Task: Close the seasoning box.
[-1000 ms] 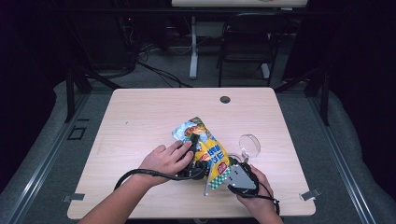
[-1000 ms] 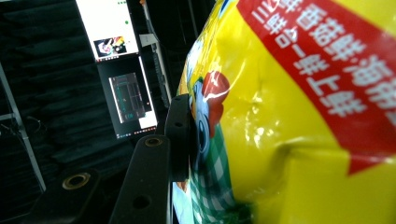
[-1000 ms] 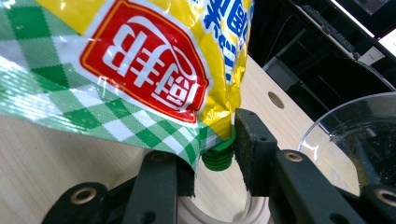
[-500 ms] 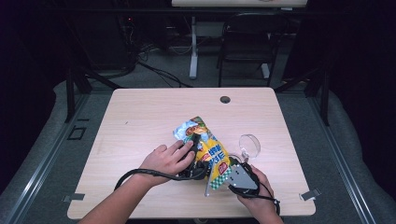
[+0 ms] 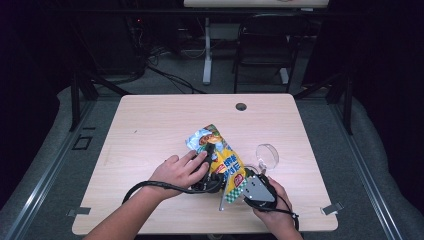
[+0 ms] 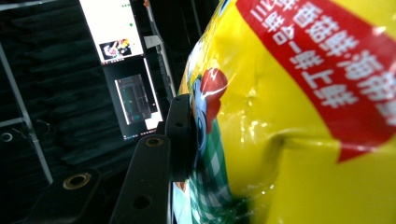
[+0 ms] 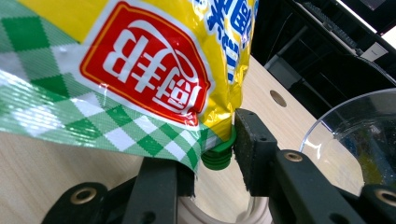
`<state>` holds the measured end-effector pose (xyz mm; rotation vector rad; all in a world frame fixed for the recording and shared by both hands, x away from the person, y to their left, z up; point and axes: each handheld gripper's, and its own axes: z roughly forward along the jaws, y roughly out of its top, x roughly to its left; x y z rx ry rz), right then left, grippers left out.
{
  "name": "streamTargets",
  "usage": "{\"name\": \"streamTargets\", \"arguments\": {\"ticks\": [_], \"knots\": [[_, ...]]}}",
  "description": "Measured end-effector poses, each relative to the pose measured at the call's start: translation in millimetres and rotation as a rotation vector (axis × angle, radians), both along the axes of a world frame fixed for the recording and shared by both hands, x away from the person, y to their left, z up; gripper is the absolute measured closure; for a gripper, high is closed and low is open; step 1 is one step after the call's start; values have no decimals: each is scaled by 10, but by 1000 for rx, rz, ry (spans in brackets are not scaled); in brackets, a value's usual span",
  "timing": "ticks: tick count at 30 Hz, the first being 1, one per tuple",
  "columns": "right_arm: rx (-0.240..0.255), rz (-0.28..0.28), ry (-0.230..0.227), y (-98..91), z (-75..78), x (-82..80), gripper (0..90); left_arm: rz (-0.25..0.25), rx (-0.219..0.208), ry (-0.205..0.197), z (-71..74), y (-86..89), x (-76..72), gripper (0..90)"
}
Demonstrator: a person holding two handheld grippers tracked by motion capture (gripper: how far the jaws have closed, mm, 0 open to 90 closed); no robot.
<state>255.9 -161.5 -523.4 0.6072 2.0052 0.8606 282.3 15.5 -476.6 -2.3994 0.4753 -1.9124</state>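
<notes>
A yellow snack pouch (image 5: 220, 154) with a green checked bottom stands tilted above the table (image 5: 150, 130), near its front middle. My left gripper (image 5: 214, 162), under the left hand, is shut on the pouch's body. One black pad (image 6: 180, 135) presses into the dented yellow film (image 6: 289, 116), and the other jaw is hidden behind it. My right gripper (image 5: 239, 188), with a grey plate on top, meets the pouch's lower corner. There the green screw cap (image 7: 218, 157) sits between its jaws, with the right pad (image 7: 250, 149) against it.
A clear plastic bowl (image 5: 267, 155) lies just right of the pouch, close to the right gripper (image 7: 355, 140). A round cable hole (image 5: 241, 106) sits at the table's far edge. Chairs and desk legs stand beyond. Lit monitors (image 6: 126, 70) show in the left gripper view.
</notes>
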Motion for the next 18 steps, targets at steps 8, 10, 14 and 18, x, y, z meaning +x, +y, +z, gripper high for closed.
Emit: {"name": "streamTargets", "arguments": {"ticks": [8, 10, 14, 18], "knots": [[0, 0, 0, 0, 2, 0, 702, -2, 3, -3, 10, -10, -2, 703], [0, 0, 4, -1, 1, 1, 702, -3, 8, -4, 16, -16, -4, 704], [5, 1, 3, -2, 1, 1, 702, -1, 3, 1, 19, -17, -6, 705], [3, -1, 5, -3, 0, 0, 702, -4, 8, -5, 20, -23, -13, 707]]}}
